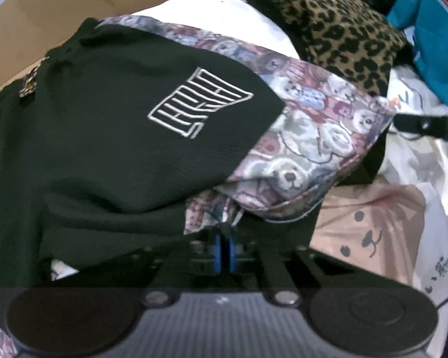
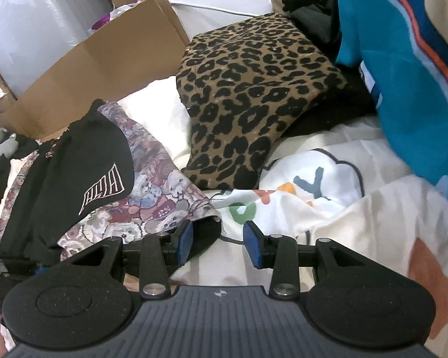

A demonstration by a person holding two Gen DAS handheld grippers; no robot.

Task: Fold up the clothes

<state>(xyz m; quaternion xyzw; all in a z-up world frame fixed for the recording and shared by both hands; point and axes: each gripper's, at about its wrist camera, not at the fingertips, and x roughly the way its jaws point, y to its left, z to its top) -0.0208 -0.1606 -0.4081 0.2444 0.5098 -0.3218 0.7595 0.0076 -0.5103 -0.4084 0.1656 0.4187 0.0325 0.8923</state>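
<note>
Left claw point(image 1: 224, 235) pinching bear-print garment point(image 1: 310, 137) edge

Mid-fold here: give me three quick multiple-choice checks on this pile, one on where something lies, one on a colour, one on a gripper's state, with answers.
1. Where does the black garment with the white logo lie?
A. On top of the teddy-bear print garment
B. Under the leopard-print piece
C. Inside the cardboard box

2. What colour are the pads on the right gripper's fingers?
A. Red
B. Blue
C. Yellow

3. How does the left gripper stand?
A. Wide open over bare sheet
B. Shut on the teddy-bear print garment
C. Shut on the leopard-print piece

Answers:
1 A, the black cloth covers part of the bear print in both views.
2 B, blue pads show on both fingers.
3 B, its fingers meet with the bear-print edge pinched between them.
</note>
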